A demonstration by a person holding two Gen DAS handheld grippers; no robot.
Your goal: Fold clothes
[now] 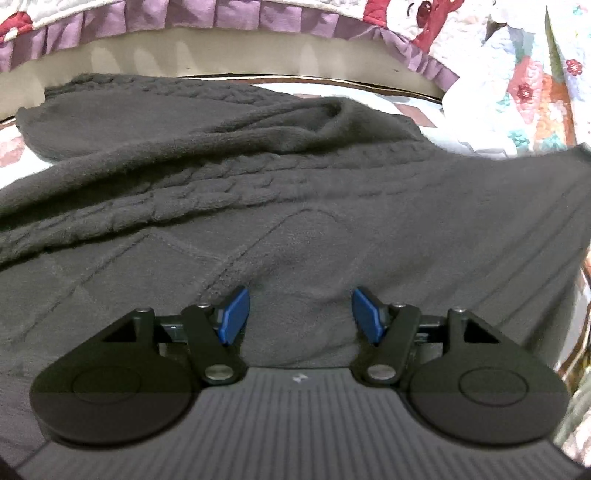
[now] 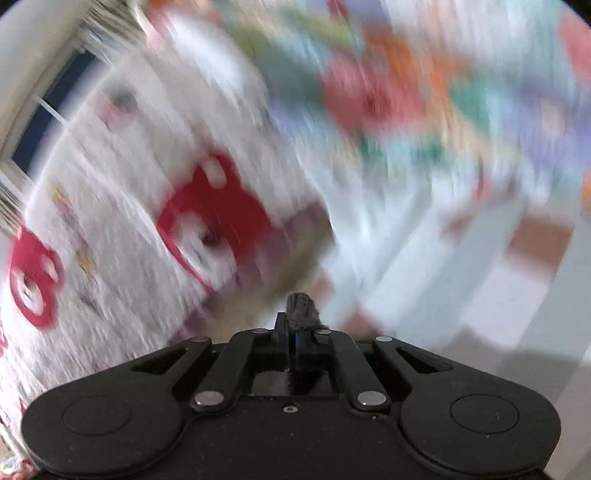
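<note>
Sweater (image 1: 295,192): dark grey knit with cable ribs, spread on the bed and filling most of the left wrist view; a rumpled fold rises toward 12 o'clock.
Sweater edges: far edge runs across 11 to 12 o'clock, short of the bed's far side; a corner stretches out to 3 o'clock, lifted off the quilt.
Left claw (image 1: 301,314): blue pads (image 1: 234,314) stand apart, low over the flat diamond-stitched part of the sweater; nothing sits between them.
Right claw (image 2: 295,332): drawn together on a small tuft of grey knit (image 2: 302,306) that sticks up past the tips at 12 o'clock.
Bed quilt (image 1: 535,92): pale patchwork with flowers, bare at 1 to 2 o'clock beyond the sweater.
Frilled blanket (image 1: 240,14): purple ruffle and red-and-white print along the far side, 10 to 1 o'clock.
Open room: a bare pale strip lies between the sweater's far edge and the ruffle.
Right wrist view: heavily blurred; a white blanket with red shapes (image 2: 207,221) at 9 to 10 o'clock, patchwork colours at 1 to 3 o'clock.
</note>
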